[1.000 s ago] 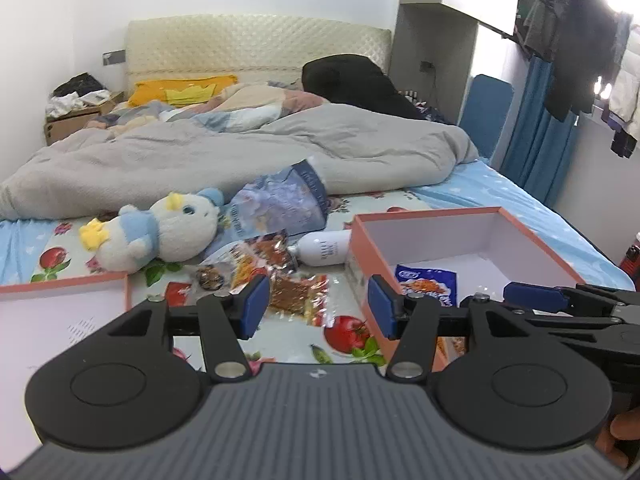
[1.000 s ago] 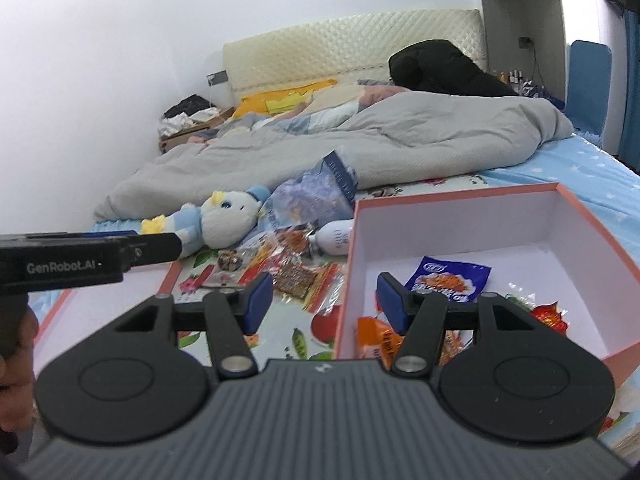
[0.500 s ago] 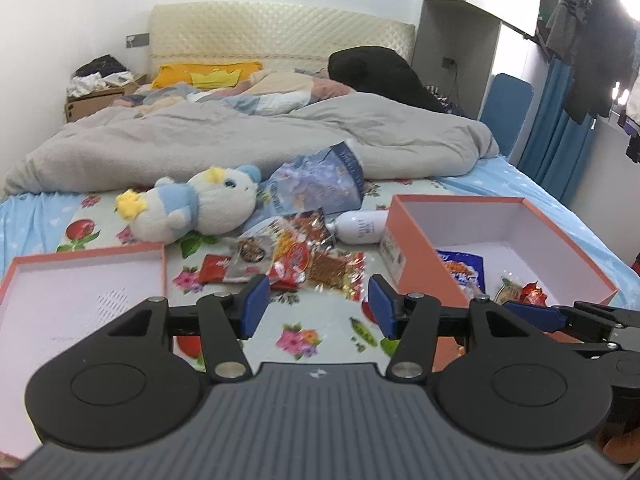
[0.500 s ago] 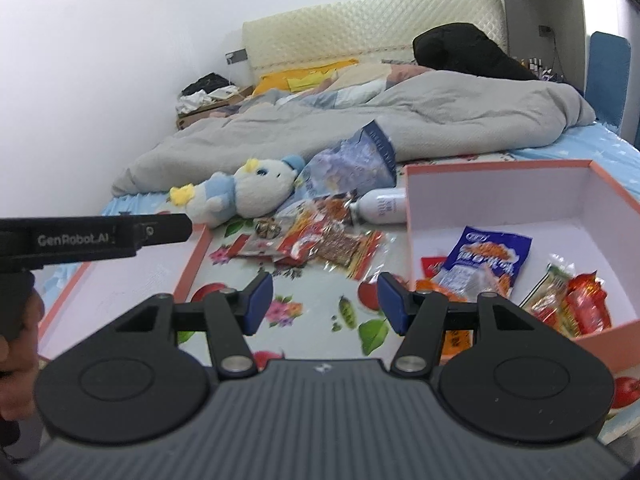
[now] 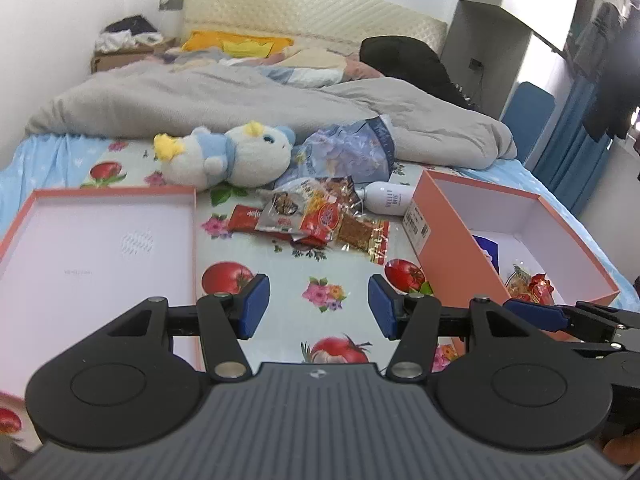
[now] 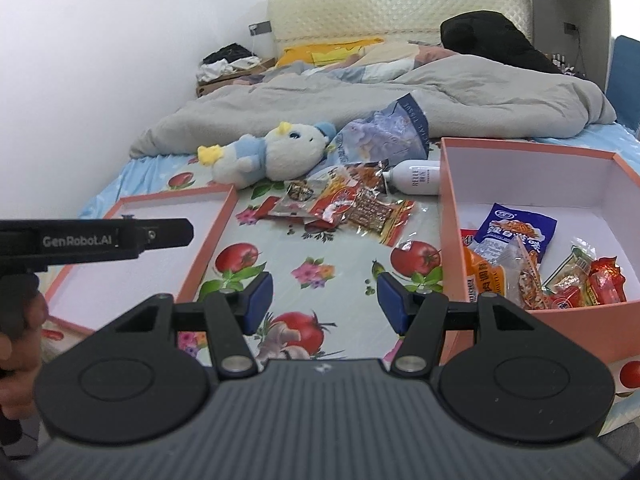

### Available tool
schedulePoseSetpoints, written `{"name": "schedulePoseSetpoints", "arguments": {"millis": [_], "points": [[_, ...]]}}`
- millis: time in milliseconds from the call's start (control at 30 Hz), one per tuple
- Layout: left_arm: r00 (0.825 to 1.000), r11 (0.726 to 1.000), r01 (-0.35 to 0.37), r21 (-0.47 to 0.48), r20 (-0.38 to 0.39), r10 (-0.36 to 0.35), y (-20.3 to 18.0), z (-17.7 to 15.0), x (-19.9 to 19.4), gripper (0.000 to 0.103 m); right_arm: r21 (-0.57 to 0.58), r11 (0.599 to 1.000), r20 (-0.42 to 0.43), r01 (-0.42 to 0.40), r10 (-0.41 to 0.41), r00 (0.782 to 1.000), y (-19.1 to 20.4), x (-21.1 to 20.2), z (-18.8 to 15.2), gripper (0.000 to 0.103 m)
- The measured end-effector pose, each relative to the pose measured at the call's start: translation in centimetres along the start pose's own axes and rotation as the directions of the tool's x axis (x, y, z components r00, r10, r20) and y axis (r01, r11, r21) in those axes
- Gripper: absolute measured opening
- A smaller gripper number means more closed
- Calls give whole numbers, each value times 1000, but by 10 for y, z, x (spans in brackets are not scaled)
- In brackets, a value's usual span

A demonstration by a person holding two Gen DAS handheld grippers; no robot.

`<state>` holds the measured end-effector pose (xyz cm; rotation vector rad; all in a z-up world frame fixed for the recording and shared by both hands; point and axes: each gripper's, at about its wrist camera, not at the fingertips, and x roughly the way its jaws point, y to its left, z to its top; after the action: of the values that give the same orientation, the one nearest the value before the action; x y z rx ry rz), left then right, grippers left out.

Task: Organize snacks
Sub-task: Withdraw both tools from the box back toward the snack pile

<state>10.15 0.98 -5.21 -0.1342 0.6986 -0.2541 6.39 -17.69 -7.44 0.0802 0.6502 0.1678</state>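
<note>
The pile of snacks (image 5: 320,220) lies on the bed straight ahead of both half-open, empty grippers, the left gripper (image 5: 319,306) and right gripper (image 6: 325,302), left of the box (image 6: 532,152).

You are looking at glossy, crinkled plastic snack packets (image 6: 362,208) lying on a printed cloth bedsheet (image 6: 320,256). The box (image 6: 532,168) is showing matt cardboard. The plush toy (image 5: 228,156) is looking fuzzy; your tongs (image 5: 319,304) are showing matt black plastic.
</note>
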Motion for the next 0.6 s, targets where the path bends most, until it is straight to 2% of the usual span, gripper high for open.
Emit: {"name": "schedulePoseSetpoints", "arguments": {"millis": [300, 333, 400, 600], "points": [[1000, 1000, -20, -24, 3, 20, 3, -2, 11, 61, -41, 999, -50, -7, 5, 999, 0, 21, 1, 60], [1000, 999, -28, -21, 2, 28, 2, -1, 14, 64, -44, 999, -57, -7, 4, 998, -2, 25, 1, 60], [998, 998, -64, -20, -3, 64, 2, 2, 25, 78, -54, 999, -68, -4, 1, 998, -4, 33, 3, 60], [994, 995, -102, -6, -37, 101, 4, 19, 54, 92, -71, 997, -88, -1, -5, 996, -12, 59, 12, 60]]}}
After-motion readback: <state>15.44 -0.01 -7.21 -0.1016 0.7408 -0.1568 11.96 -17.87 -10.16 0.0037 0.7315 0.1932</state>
